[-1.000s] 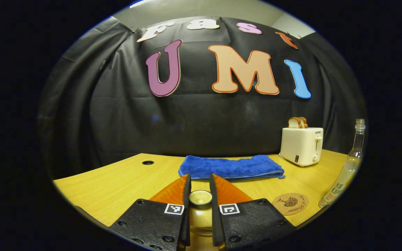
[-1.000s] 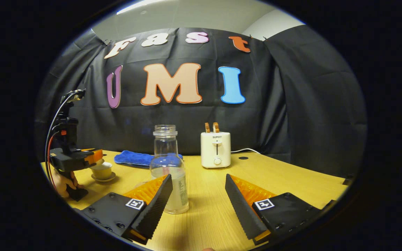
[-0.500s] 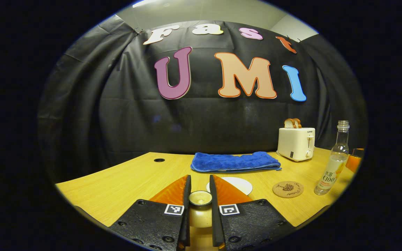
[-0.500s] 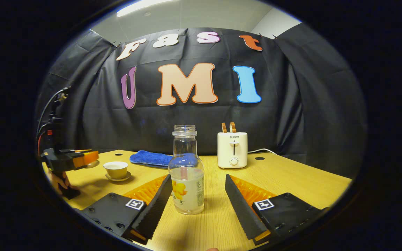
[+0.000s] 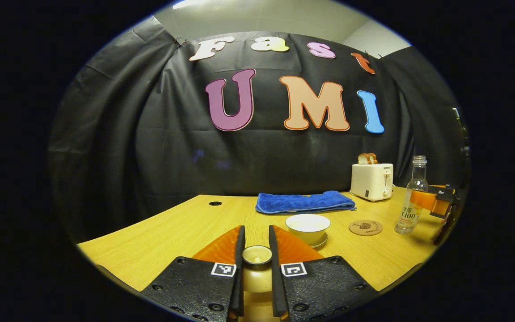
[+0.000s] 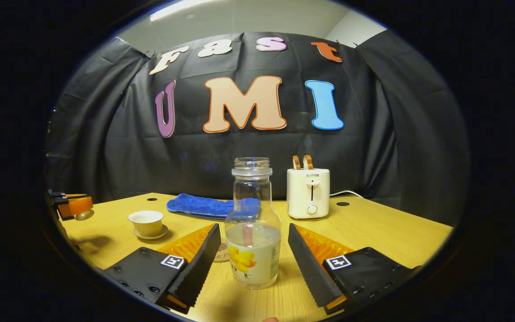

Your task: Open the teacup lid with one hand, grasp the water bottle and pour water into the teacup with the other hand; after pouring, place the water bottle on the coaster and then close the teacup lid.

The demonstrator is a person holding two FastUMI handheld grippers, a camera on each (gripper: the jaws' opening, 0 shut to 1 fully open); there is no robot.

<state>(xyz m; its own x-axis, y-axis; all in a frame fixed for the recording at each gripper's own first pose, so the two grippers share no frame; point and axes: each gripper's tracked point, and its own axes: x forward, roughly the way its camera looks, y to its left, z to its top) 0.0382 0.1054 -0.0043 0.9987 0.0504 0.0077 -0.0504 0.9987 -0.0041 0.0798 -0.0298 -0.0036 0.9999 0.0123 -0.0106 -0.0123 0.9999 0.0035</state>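
In the left gripper view, my left gripper [image 5: 255,250] was clamped on the teacup lid [image 5: 257,255], both fingers pressing its knob, with the lid held clear of the cup. In the right gripper view, my right gripper [image 6: 254,243] stood with its jaws spread wide, and the water bottle [image 6: 253,232] stood upright between the fingers; I could not tell whether either finger touched it.

The work surface was a light wooden table [image 5: 172,232], lit unevenly, with a round cable hole [image 5: 215,203] near its far left edge. Just beyond the left gripper, the uncovered teacup [image 5: 307,226] sat on its saucer [image 5: 321,243]. To its right lay the round coaster [image 5: 365,227], bare, with the bottle well apart from it in that view. The right gripper view put the coaster [image 6: 222,252] partly hidden behind the left finger and the bottle.

Farther back, a folded blue towel [image 5: 304,202] lay across the table, and a white toaster [image 5: 371,181] holding two bread slices [image 5: 367,158] stood to its right. Black cloth [image 5: 150,147] closed off the rear of the booth, with a pale ceiling [image 6: 239,18] above it.
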